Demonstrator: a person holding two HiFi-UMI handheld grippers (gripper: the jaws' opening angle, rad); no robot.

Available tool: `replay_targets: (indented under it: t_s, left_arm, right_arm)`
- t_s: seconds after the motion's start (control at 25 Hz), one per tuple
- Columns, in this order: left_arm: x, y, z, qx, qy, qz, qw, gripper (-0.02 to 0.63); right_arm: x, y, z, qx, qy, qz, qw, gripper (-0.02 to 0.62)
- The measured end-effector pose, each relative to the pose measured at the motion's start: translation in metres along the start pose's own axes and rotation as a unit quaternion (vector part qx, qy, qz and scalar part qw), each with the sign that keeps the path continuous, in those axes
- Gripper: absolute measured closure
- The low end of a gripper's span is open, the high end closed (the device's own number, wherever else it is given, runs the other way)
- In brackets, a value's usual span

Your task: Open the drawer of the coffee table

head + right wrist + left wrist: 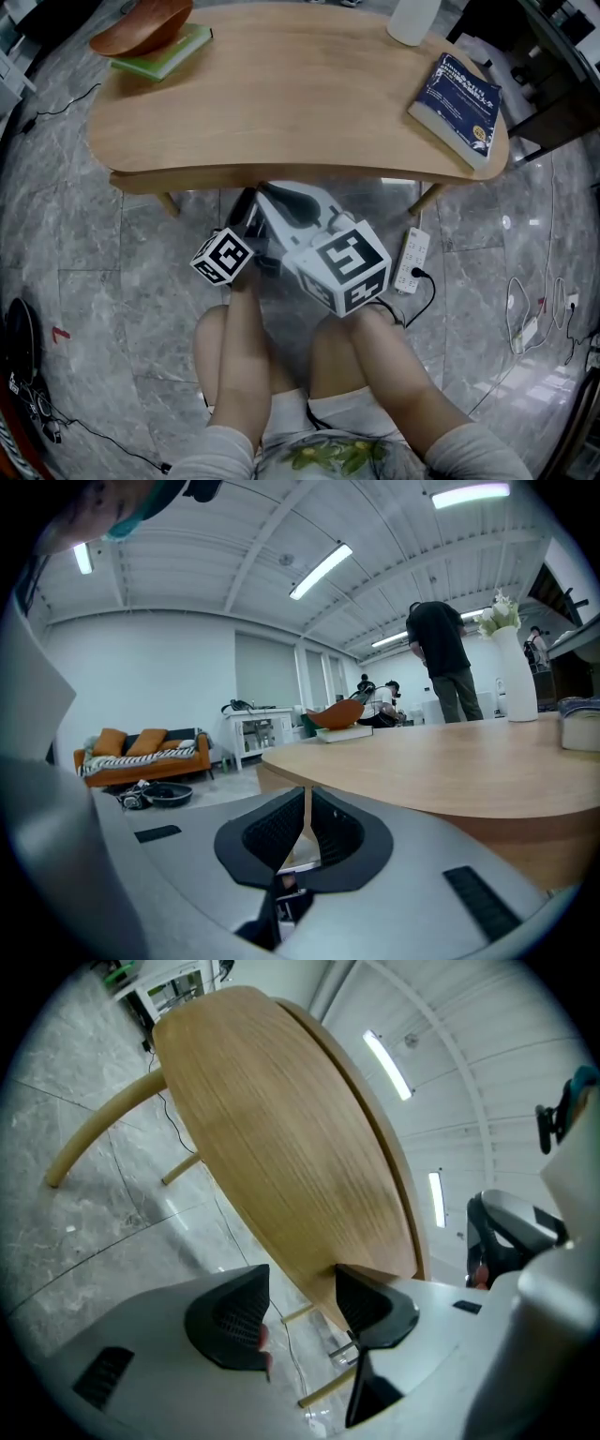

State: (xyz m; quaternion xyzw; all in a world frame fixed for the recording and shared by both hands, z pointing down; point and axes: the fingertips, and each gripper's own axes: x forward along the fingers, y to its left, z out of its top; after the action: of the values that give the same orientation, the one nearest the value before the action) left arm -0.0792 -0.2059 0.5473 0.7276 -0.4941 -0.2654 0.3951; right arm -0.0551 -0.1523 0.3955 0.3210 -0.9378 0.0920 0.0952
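The left claw (298, 1309) and right claw (306, 829) have pale grey shells, black ribbed pads (230, 1321) and black-and-white marker cubes (223, 256); the sleeves (220, 455) are light grey.

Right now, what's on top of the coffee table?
A brown bowl resting on a green book, a white vase and a blue book. The bowl covers part of the green book.

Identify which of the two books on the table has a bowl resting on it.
The green book, under the brown bowl; the blue book has nothing on it.
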Motion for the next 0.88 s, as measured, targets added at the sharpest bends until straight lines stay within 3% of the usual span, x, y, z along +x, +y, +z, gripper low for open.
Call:
replay_targets:
  t_s: [0.2,0.36,0.88]
  left_arm:
    - [0.003,-0.001,0.000,-0.029,-0.003,-0.041,0.9988,0.402]
    - [0.004,-0.010,0.003,-0.009,-0.002,-0.077,0.9970,0.419]
    - [-0.006,-0.006,-0.001,0.018,0.020,-0.097,0.9949,0.472]
  right_arm:
    - [-0.004,-0.003,-0.001,0.002,0.003,-0.006,1.000,0.572]
    - [-0.009,-0.009,-0.003,0.004,0.006,-0.013,1.000,0.572]
    - [-0.017,-0.009,0.007,0.015,-0.013,-0.020,1.000,0.572]
